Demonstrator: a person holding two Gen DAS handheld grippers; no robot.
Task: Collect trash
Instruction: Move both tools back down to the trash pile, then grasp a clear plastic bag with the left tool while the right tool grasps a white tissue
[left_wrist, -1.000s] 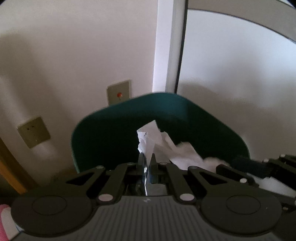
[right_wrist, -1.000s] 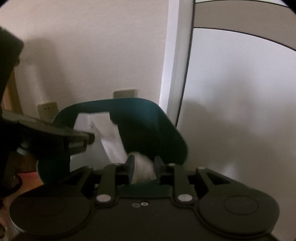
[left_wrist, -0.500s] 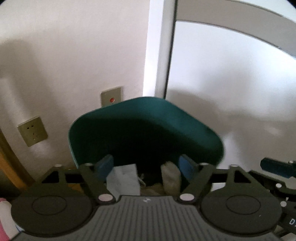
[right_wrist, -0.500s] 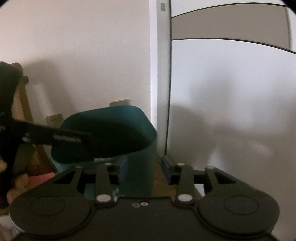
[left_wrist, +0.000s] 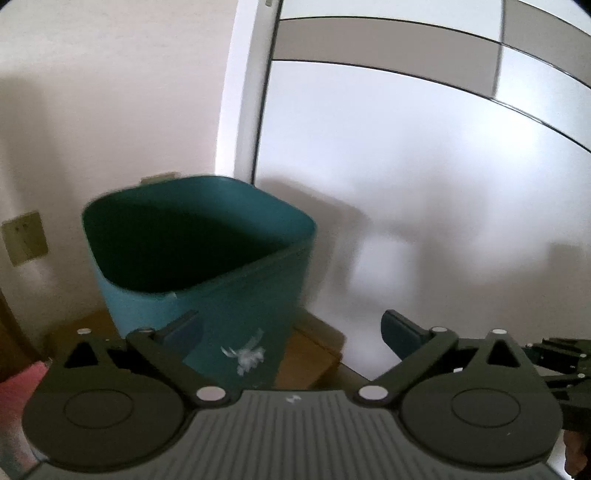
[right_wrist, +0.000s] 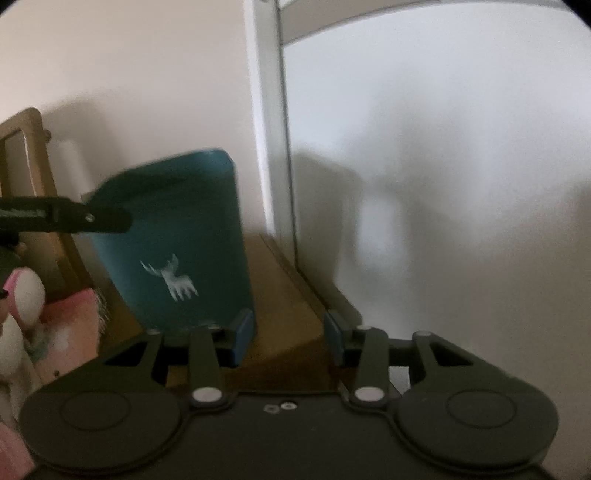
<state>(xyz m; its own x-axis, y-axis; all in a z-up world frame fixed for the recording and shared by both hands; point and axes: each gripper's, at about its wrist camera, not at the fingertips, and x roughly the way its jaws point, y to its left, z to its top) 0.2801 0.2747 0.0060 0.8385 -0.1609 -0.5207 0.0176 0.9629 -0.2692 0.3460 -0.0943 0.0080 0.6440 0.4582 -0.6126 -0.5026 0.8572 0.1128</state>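
Your left gripper (left_wrist: 291, 332) spread wide and empty, just opened, your right gripper (right_wrist: 289, 341) part open, empty too, left view looks into teal bin (left_wrist: 207, 280), right view catches its deer print (right_wrist: 171, 278), wooden floor (right_wrist: 284, 295), white wall (left_wrist: 110, 92)

Wall socket (left_wrist: 25, 238) on beige wall, pink plush toy (right_wrist: 22, 295) w/ wooden frame (right_wrist: 44, 177) behind

Teal bin (right_wrist: 173, 236) with white, seemingly deer-shaped motif (right_wrist: 173, 278)

Your bin (left_wrist: 207, 295) stands on the floor (right_wrist: 284, 295) against the wall (left_wrist: 110, 92) (sockets (left_wrist: 24, 238) behind it), wardrobe door (left_wrist: 424, 184) to its right.
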